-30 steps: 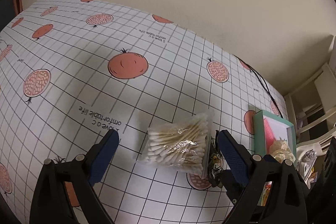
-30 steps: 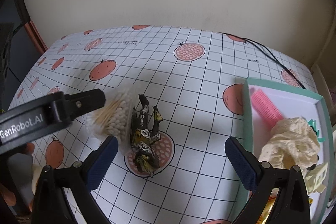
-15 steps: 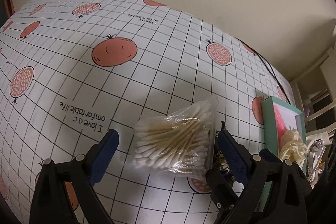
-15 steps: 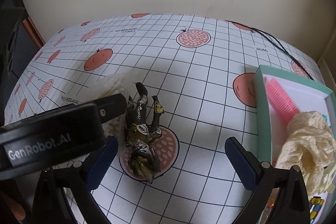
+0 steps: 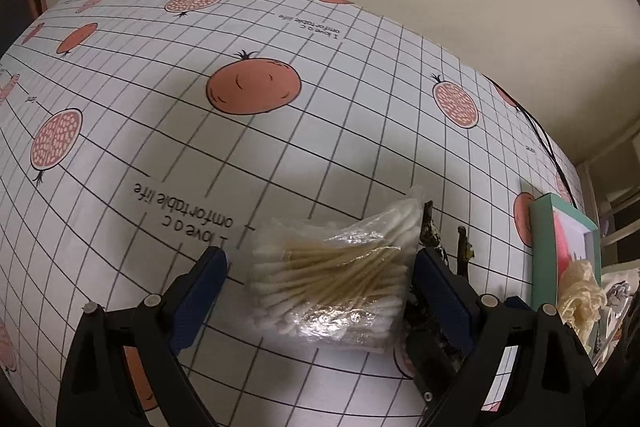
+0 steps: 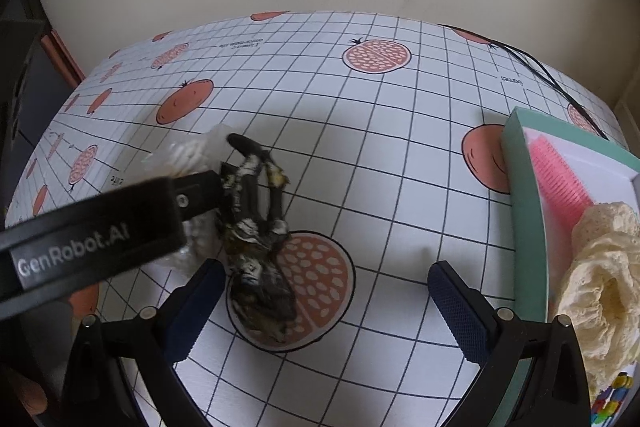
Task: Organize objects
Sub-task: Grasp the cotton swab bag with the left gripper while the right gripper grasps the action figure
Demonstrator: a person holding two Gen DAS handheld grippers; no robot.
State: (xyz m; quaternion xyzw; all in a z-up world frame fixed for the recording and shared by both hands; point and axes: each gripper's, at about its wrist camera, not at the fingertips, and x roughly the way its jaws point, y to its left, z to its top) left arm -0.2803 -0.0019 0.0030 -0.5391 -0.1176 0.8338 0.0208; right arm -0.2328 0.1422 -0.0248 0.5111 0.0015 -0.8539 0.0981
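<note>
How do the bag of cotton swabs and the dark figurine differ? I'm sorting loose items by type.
The bag of cotton swabs is pale, in clear plastic; the dark figurine is black with yellow and white patches. The bag sits between the open left gripper fingers; the figurine lies beside the right gripper. Both rest on the tablecloth.

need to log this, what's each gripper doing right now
Left gripper: open, jaws either side of the swab bag.
Right gripper: open, holding nothing.

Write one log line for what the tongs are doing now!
left tongs: open around cotton swab bag | right tongs: open, empty | figurine: on table
</note>
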